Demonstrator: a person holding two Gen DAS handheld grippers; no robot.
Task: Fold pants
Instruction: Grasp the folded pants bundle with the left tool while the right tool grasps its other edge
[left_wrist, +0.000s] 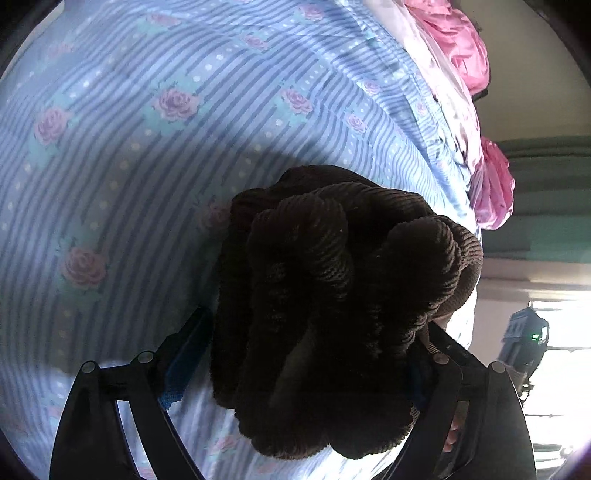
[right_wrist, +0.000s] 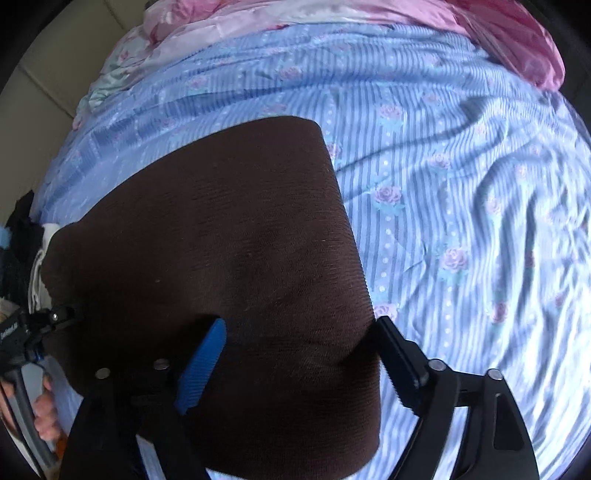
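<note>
The dark brown corduroy pants (right_wrist: 236, 240) lie spread flat on the blue striped bedsheet (right_wrist: 461, 206). In the left wrist view a bunched wad of the pants (left_wrist: 332, 302) fills the space between the fingers of my left gripper (left_wrist: 314, 332), which is closed on it and holds it above the sheet (left_wrist: 129, 166). My left gripper also shows at the left edge of the right wrist view (right_wrist: 55, 317), at the pants' far end. My right gripper (right_wrist: 299, 350) is open, its fingers straddling the near right edge of the pants, with the blue pad (right_wrist: 201, 365) over the fabric.
Pink and white satin bedding (right_wrist: 332, 14) is piled along the far side of the bed, also in the left wrist view (left_wrist: 458, 51). A padded headboard or wall (right_wrist: 48, 74) stands at the far left. A bright window area (left_wrist: 554, 332) lies beyond the bed's right edge.
</note>
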